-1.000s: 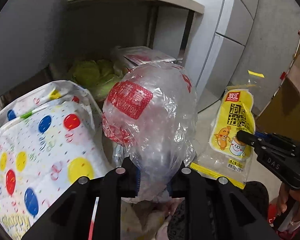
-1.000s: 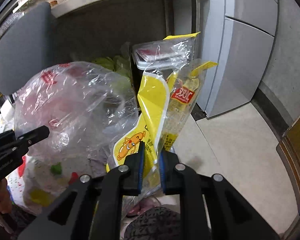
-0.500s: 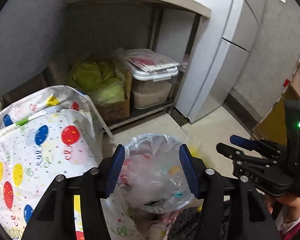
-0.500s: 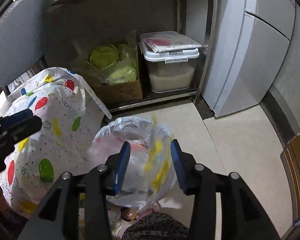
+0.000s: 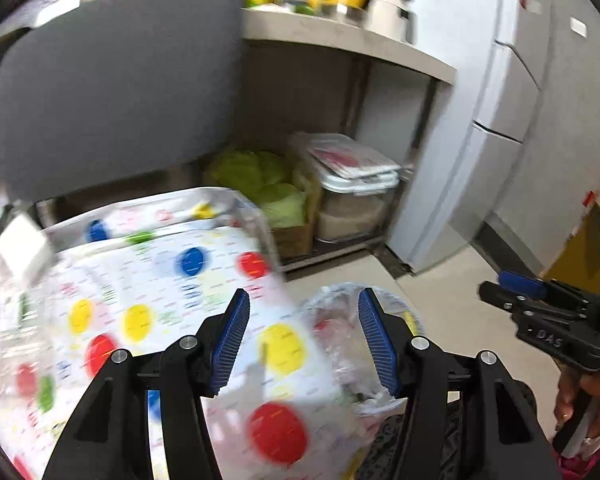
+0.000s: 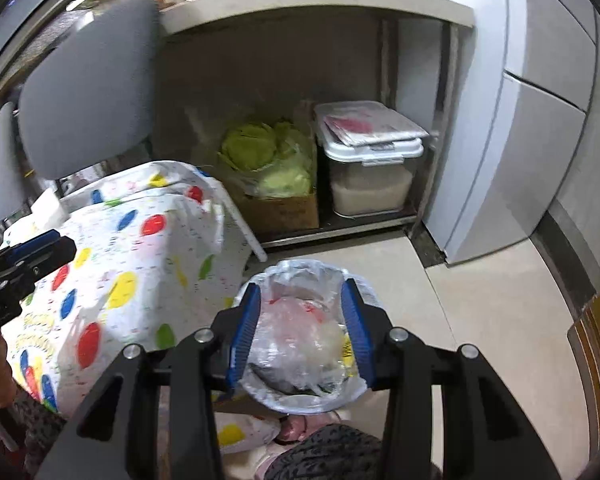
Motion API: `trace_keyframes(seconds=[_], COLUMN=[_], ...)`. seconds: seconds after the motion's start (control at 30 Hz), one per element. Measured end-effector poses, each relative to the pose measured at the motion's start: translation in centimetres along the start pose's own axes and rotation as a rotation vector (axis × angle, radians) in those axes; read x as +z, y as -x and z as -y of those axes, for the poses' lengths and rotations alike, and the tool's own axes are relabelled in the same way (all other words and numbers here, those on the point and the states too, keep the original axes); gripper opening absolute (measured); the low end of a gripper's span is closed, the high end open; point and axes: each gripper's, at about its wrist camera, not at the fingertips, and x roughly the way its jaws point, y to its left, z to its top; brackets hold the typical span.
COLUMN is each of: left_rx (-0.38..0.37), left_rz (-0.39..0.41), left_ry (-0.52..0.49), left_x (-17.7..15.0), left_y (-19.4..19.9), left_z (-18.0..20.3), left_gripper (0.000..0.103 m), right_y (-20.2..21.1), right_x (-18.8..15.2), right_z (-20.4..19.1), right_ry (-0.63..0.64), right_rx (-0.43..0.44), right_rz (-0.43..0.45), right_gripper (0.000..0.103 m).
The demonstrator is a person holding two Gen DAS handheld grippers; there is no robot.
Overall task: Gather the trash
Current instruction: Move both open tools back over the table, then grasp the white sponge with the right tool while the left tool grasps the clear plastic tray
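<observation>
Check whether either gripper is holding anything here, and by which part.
Nothing is held. The left gripper and right gripper are both open and empty above the lined trash bin.

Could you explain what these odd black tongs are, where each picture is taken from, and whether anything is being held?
No robot here: a person holds a hand gripper in each hand, each with a forward-looking fisheye camera. One picture comes from the left gripper, the other from the right gripper. Both are open and hold nothing. Below them a lined trash bin on the floor holds crumpled clear plastic bags. Beside it hangs a balloon-print tablecloth; behind are a cabbage box and a lidded rice container.
</observation>
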Motion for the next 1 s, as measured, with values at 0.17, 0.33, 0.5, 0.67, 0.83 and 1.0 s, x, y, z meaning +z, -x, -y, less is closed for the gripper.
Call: trace_keyframes(seconds=[0.17,0.33,0.5,0.67,0.83,1.0], left_rx=[0.130,0.286,0.427,0.544,0.621,0.639], left_rz=[0.034,0.049,0.046,0.045,0.051,0.041], left_ry=[0.081,0.184,0.294,0.405,0.454,0.471], left_x=[-2.0,-4.3,-7.0,-8.9,-9.7,-9.3], left_y=[4.1,7.9,11.4,14.3,16.2,15.8], left_z=[-5.3,-11.6,-17.7,-23.8,-27.7,-30.2], left_gripper=[0.058,0.058,0.058,0.058,0.058,0.058], right_y=[1.1,1.3,0.4,-1.5,-3.3,-6.1], right_x=[0.3,1.1,1.5,2.0,3.2,4.6], right_z=[-3.9,-8.9,-16.0,-23.7,-29.8,-35.3], right_ry=[0.043,0.103,0.206,0.324,0.406,0.450], right_rx=[0.055,0.139,0.250,0.359,0.450,0.490], right_rz=[0.041,0.057,0.043,0.017,0.017,0.045], right_gripper=[0.042,0.042,0.042,0.042,0.042,0.062])
